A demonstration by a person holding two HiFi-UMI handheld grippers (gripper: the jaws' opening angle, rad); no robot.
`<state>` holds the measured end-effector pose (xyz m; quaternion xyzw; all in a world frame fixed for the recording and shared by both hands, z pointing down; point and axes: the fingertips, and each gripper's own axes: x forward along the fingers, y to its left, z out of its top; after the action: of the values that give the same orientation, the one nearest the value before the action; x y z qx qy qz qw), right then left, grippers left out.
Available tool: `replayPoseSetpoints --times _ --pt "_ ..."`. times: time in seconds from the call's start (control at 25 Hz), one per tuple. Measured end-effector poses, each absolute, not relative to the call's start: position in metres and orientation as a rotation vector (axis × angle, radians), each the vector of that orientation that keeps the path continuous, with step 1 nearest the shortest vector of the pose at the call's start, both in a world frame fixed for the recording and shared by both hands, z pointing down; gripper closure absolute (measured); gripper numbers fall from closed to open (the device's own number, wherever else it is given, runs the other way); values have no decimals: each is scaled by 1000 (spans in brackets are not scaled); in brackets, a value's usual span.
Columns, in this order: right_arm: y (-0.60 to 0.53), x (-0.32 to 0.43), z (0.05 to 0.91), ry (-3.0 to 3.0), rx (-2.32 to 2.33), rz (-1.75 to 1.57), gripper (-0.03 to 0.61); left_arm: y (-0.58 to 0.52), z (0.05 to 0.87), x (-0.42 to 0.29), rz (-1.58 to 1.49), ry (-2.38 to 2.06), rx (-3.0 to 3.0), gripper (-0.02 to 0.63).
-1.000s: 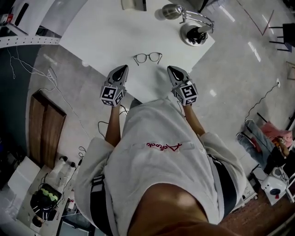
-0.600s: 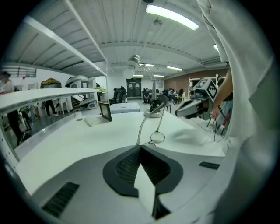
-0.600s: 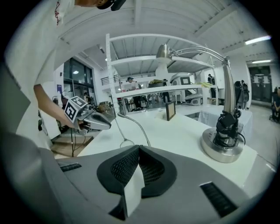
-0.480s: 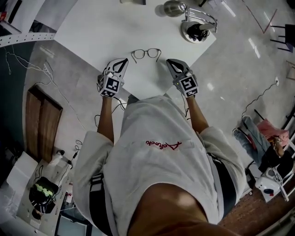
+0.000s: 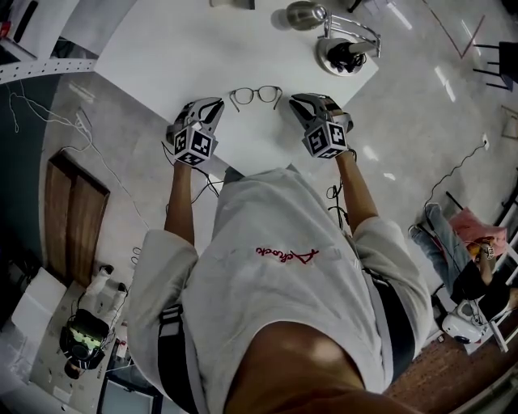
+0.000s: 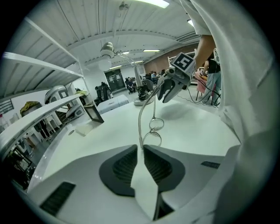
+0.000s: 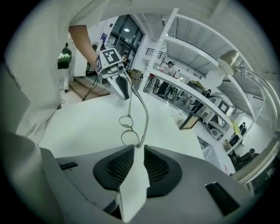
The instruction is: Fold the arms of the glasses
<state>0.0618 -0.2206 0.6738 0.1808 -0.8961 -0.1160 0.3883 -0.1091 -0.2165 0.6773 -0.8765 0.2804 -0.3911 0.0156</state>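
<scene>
White and smooth, the table (image 5: 162,57) carries thin wire-framed glasses (image 5: 256,95) with round lenses near its front edge, between the left gripper (image 5: 217,105) and the right gripper (image 5: 296,102). The head view hides the contact. Each gripper view shows dark ribbed pads closed, apparently pinching an arm tip. Half a second ago, both grippers sat slightly farther back.

White table (image 5: 162,48), glossy grey floor (image 5: 421,121), wooden panel (image 5: 77,226), chrome desk lamp (image 5: 303,14), white shelving (image 7: 197,48), ceiling strip lights (image 6: 151,3)
</scene>
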Motion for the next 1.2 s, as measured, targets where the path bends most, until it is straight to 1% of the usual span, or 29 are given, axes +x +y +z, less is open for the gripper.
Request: replayPoseSetpoints --times 0.04,0.08,0.56,0.68,0.76,0.84,0.88,1.2 --pt "-222 60 675 -2279 447 -294 468 -218 677 -109 -1212 880 -2728 525" --pt "-224 58 675 -2280 433 -292 458 -220 676 -107 -1207 879 -2730 511" --pt "-238 33 670 -2289 311 -358 460 -231 676 -86 -1203 771 -2722 509" --pt "-237 29 668 -2286 290 -392 502 -231 676 -83 -1207 748 -2721 509" --pt "-236 27 669 -2281 271 -418 518 -232 675 -82 -1205 738 -2720 513" --pt "-235 26 669 -2281 254 -429 522 -233 675 -80 -1207 722 -2717 528" --pt "-234 25 668 -2283 248 -431 525 -233 675 -79 -1207 714 -2716 557" --pt "-236 26 667 -2303 252 -401 534 -234 676 -74 -1220 663 -2723 561"
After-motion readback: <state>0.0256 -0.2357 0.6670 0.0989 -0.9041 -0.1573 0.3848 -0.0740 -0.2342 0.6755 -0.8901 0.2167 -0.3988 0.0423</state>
